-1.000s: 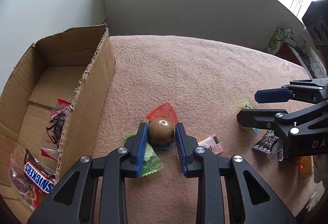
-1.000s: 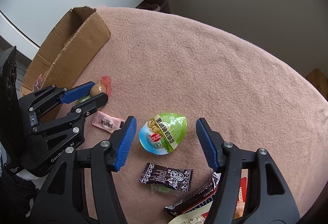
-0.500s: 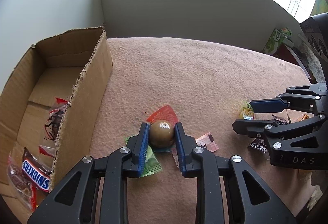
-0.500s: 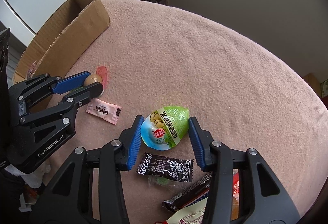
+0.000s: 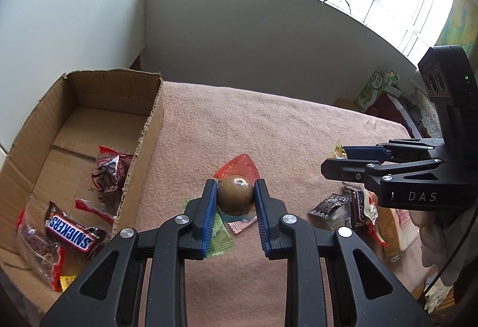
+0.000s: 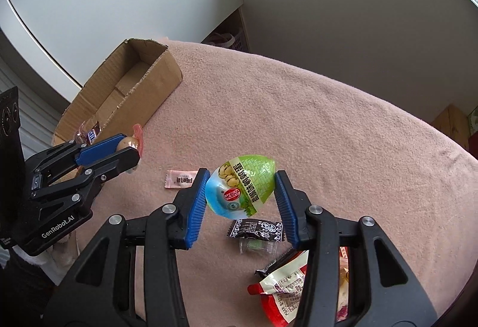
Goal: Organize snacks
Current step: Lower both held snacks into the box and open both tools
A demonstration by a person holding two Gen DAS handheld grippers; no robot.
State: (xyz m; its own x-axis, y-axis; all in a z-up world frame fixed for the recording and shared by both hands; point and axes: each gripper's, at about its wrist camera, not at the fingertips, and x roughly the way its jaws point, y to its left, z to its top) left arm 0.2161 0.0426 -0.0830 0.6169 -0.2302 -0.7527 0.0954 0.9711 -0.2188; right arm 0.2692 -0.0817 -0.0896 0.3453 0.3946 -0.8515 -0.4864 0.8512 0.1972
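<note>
Snacks in both grippers, box waiting on my left

Snack in my left gripper (image 5: pixel 235 198) is a round brown egg-shaped one in a clear pack with a red tab (image 5: pixel 235 196); the blue pads press it at its widest part, one on each side, so it should not roll out. It looks lifted clear of the pink cloth-covered bench (image 5: pixel 269 129), above a green wrapper (image 5: pixel 219 240) and a small pink sachet (image 6: pixel 179 179) that lie loose there.

My right gripper (image 6: pixel 240 188) is clamped on a green and blue egg-shaped packet with printed lettering (image 6: pixel 240 185), again across its broad middle, and it too seems raised off the cloth. Under it lie a black sachet (image 6: pixel 257 230) and a red and white pouch (image 6: pixel 283 291), so I judge that pile is what remains to sort.

The open brown cardboard box (image 5: pixel 149 132) stands at the bench's left edge, just beside my left gripper, and already holds a Snickers bar (image 5: pixel 73 232) and other wrapped snacks. I take it as the place for both items; the left one has the shorter way over the near wall.
</note>
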